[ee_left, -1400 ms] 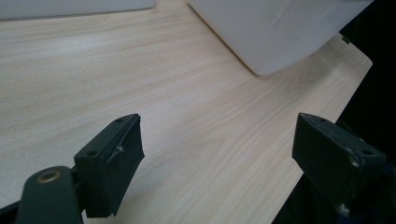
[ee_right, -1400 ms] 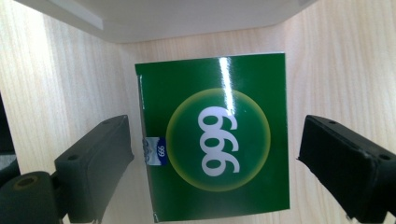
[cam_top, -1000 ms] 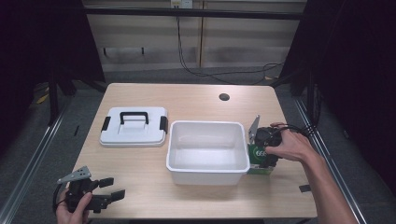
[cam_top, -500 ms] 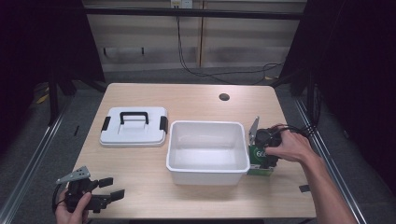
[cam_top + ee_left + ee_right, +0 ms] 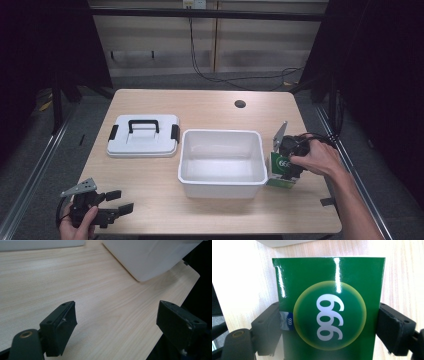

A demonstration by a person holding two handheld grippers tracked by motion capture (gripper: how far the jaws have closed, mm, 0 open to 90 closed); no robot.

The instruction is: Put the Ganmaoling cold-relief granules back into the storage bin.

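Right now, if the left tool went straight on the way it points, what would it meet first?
Probably the near corner of the white bin. The left tool, jaws open, has bare table ahead of it until the bin; depth is hard to judge.

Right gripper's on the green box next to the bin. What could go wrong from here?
1. The right gripper pinches the glossy green box by its smooth sides; it might slip when lifted.
2. The box sits right beside the bin, so it could catch the rim going over.
3. The lid lies beside the bin, and the left gripper is open and far off, so nothing steadies the bin if bumped.
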